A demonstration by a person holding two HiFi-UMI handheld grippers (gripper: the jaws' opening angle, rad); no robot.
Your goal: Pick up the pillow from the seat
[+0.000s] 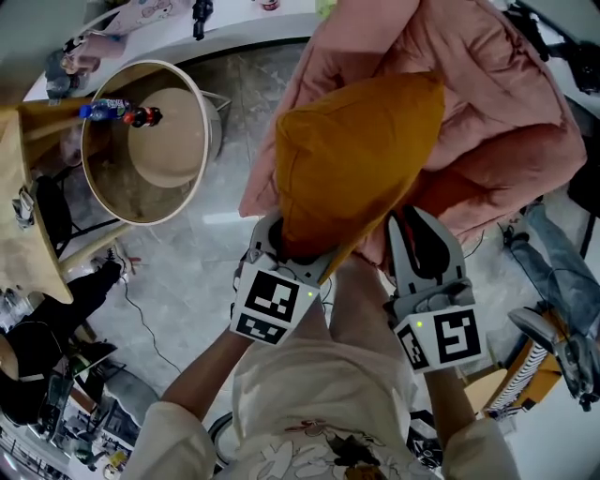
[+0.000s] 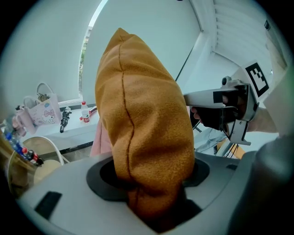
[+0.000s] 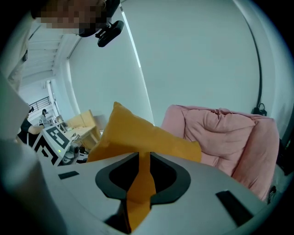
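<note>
An orange pillow [image 1: 356,159] is up in the air in front of a pink padded seat [image 1: 487,103], and both grippers hold it. My left gripper [image 1: 291,248] is shut on the pillow's thick lower end [image 2: 142,137], which bulges out between the jaws. To its right, my right gripper [image 1: 408,234] is shut on a thin corner of the pillow [image 3: 138,137]. The pink seat [image 3: 220,133] shows behind the pillow in the right gripper view. In the left gripper view the right gripper's body [image 2: 229,105] shows beside the pillow.
A round beige stool [image 1: 141,141] with a cream rim stands at the left, with small bottles [image 1: 122,112] at its edge. A white counter [image 1: 234,28] runs along the top. Cables lie on the grey floor [image 1: 187,281]. Clutter and an orange stand [image 1: 525,375] sit at the right.
</note>
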